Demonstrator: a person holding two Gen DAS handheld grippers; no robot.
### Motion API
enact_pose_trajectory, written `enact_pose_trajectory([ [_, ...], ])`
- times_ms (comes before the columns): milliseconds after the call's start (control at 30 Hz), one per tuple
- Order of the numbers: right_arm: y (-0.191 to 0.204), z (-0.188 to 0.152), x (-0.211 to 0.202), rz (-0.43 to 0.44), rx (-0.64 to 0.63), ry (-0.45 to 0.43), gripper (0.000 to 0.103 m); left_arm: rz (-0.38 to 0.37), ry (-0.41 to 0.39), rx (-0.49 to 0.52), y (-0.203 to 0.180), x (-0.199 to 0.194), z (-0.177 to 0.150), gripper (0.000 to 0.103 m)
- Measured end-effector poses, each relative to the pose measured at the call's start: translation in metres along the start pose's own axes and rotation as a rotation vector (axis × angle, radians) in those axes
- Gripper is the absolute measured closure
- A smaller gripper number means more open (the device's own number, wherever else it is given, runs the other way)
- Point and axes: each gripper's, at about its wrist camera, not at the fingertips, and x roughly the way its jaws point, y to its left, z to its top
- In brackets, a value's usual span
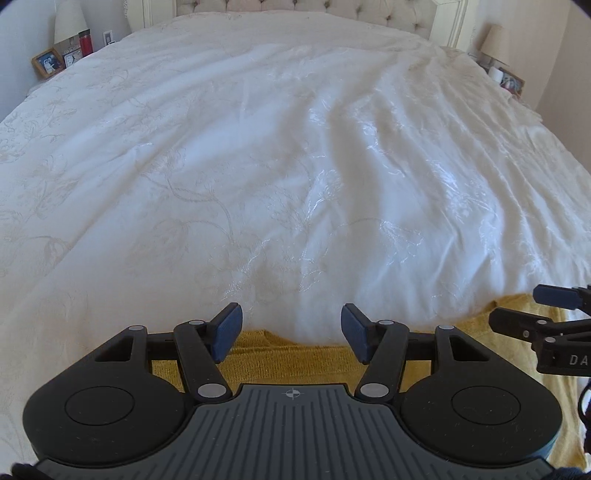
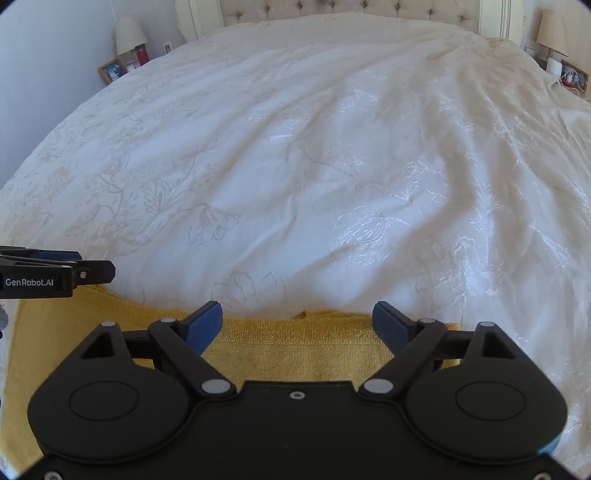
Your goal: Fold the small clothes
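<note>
Plainly, two grippers are hovering over a yellow knit garment at the near edge of a bed.

"GenRobot.AI" is showing in white on the side of the left gripper in the right wrist view, and the letters "DA" are reading on the right gripper, cut off by the frame. The left gripper is standing with its blue pads spread and nothing between them; the right gripper is gaping wider, also pinching nothing. The garment is lying flat beneath both, on a white bedspread embroidered with flowers. Beyond the bedspread a tufted headboard is standing, with lamps and framed photos flanking it.
</note>
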Motion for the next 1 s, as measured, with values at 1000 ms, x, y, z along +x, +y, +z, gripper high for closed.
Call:
enact_pose_trajectory([
  [1000,-0.024,-0.132,-0.098,-0.102,0.171,0.195,0.001,-0.018,0.253,0.097,-0.042,-0.077,-0.168,0.019],
])
